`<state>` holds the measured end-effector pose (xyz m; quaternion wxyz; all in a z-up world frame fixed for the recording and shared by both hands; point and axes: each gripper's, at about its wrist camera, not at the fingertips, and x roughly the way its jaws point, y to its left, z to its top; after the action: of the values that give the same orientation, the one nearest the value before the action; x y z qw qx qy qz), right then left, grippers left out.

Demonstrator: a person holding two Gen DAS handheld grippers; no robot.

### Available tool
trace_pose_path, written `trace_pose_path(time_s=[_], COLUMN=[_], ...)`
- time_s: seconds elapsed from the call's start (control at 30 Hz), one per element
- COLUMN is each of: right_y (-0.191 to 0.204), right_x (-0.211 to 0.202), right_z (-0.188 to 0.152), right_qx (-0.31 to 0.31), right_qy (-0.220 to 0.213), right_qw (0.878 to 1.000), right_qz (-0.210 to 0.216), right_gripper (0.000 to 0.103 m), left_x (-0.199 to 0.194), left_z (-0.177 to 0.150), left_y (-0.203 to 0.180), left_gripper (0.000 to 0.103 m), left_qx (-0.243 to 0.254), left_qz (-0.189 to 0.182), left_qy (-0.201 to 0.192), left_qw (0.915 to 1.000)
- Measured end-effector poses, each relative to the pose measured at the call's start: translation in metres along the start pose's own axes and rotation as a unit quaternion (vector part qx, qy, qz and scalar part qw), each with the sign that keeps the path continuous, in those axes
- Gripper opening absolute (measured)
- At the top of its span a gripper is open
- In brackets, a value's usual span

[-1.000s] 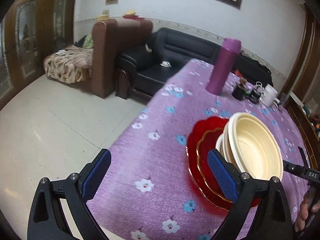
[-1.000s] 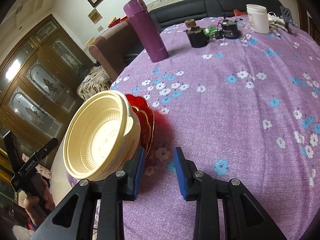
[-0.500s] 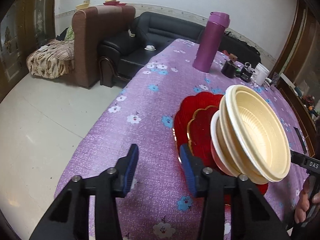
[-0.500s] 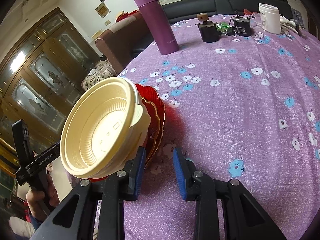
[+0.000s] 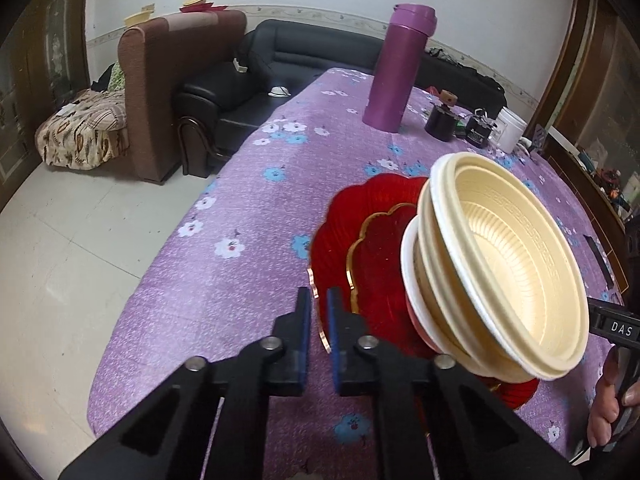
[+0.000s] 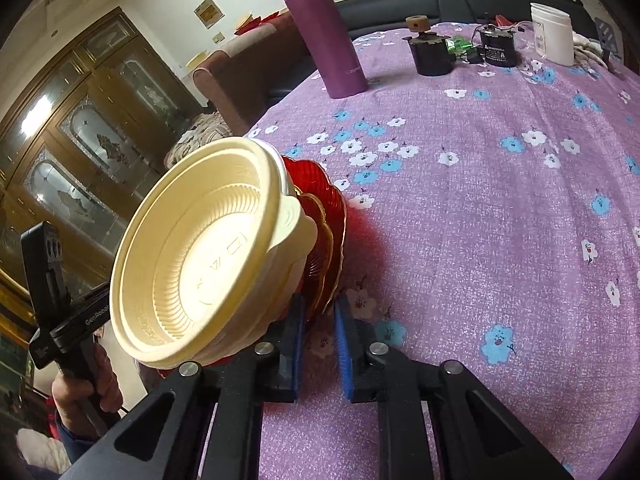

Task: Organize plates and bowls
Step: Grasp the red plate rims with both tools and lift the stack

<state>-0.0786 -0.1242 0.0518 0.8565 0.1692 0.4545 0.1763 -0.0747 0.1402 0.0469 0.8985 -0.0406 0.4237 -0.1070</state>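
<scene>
Table (image 5: pixel 248 240): covered by a purple cloth with white and blue flowers; the stack sits near its close edge.
Red plates (image 5: pixel 372 248): two scalloped plates, the smaller gold-rimmed one nested on the larger, lying on the cloth under the bowls.
Cream bowls (image 5: pixel 516 256): several nested together, resting on the red plates.
Purple flask (image 5: pixel 400 68): upright, well apart from the stack, toward the far side.
Left gripper (image 5: pixel 317 316): clenched on the rim of the red plates at the stack's left edge.
Right gripper (image 6: pixel 319 312): jaws closing, the plates' right rim between the blue pads.
</scene>
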Motion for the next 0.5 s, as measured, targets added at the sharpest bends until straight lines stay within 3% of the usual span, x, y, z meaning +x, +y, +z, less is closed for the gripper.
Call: trace_pose_path(time_s=[0.5], right_y=[0.007], right_x=[0.004], right_z=[-0.001], right_qx=[-0.008], right_qy=[-0.018], right_qw=[0.999], right_qz=[-0.034], right_gripper=[0.017], left_x=[0.015], left_z=[0.003], left_y=[-0.011], left_gripper=[0.009], left_qx=[-0.01], left_qz=[0.038], left_qy=[-0.009], left_qw=[0.9992])
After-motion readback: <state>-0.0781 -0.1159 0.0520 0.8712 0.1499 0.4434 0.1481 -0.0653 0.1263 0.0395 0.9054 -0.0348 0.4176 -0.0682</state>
